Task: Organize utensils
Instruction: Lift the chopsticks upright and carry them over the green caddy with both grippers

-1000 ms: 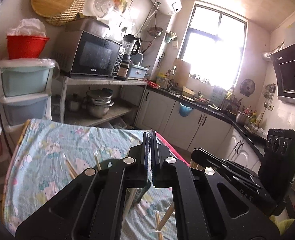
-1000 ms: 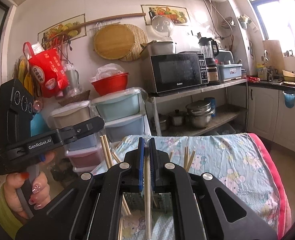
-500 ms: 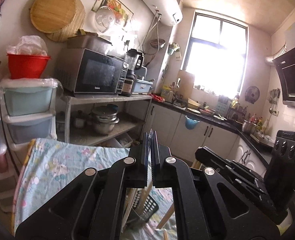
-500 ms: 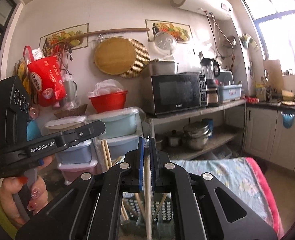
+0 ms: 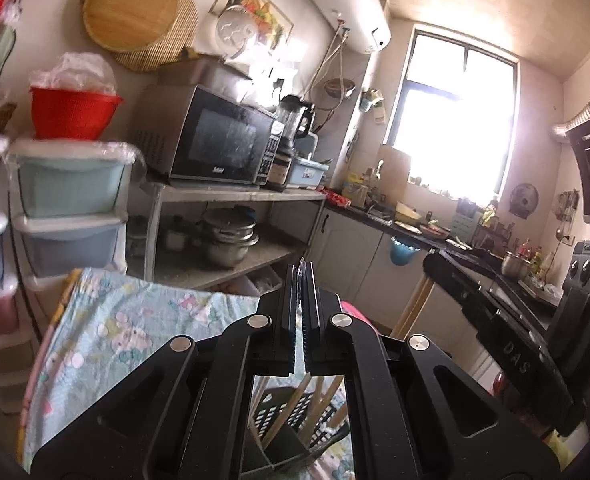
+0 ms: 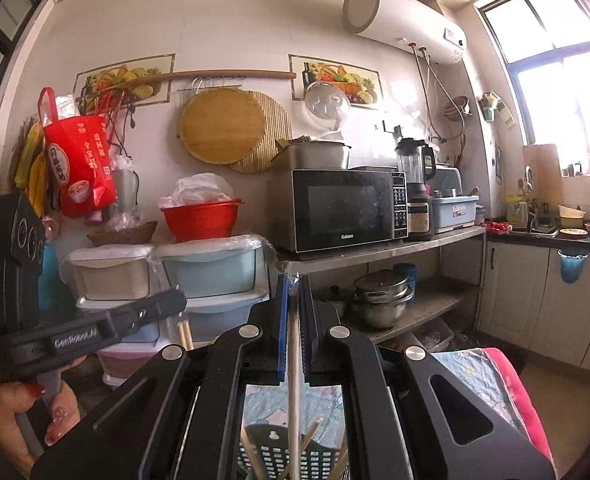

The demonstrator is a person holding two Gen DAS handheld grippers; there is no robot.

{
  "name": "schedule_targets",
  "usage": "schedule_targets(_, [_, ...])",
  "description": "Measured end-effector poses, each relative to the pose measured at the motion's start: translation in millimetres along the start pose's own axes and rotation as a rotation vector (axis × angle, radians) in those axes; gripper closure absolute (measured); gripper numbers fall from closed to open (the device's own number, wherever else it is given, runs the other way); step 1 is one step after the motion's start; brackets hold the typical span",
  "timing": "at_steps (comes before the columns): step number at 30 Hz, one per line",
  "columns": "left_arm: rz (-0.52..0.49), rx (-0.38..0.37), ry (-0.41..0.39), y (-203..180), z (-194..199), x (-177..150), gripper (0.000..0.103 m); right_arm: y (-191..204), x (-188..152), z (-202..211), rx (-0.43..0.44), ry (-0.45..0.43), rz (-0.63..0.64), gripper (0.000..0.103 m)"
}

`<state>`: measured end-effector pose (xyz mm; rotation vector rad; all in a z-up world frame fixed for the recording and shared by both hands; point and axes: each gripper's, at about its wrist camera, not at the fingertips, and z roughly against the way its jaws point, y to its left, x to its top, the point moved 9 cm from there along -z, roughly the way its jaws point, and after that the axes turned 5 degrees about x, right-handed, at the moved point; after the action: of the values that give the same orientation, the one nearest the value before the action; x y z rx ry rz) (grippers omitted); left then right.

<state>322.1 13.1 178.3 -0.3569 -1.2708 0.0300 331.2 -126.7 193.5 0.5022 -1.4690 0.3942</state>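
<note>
Floral tabletop (image 6: 467, 364) carries a black slotted holder (image 6: 279, 456); above it, right tongs (image 6: 293, 300) clamp a chopstick (image 6: 293, 380); left tongs (image 5: 303, 292) closed, empty.

Black basket (image 6: 283, 456); pale chopstick (image 6: 293, 380) (cloth (image 5: 135, 320) floral blue).

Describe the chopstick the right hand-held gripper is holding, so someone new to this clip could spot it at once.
Start at the microwave on the metal shelf, then drop down to the right hand-held gripper in the foreground. The chopstick is the pale stick clamped upright between its blue pads, hanging into the dark slotted basket. The others there lean loose; only this one is gripped.
</note>
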Motion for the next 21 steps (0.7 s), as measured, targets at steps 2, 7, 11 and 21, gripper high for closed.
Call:
schedule_targets(2, [0.012,-0.002,0.013,3.2,-4.4,-11.3,0.102,-4.8,-6.9,-4.9,-0.010,-0.003,0.003,0.097])
schedule_targets(7, [0.011,0.002,0.046,5.3,-12.5,-34.8,0.102,-16.9,-28.9,-19.2,-0.039,0.033,-0.017,0.097])
schedule_targets(11, [-0.007,0.009,0.073,3.1,-18.5,-53.5,0.102,-19.7,-44.1,-26.7,-0.045,0.054,-0.027,0.097])
schedule_targets(21, [-0.054,0.049,0.110,3.2,-23.4,-82.4,0.102,-25.3,-78.3,-42.8,-0.050,0.110,-0.074,0.097])
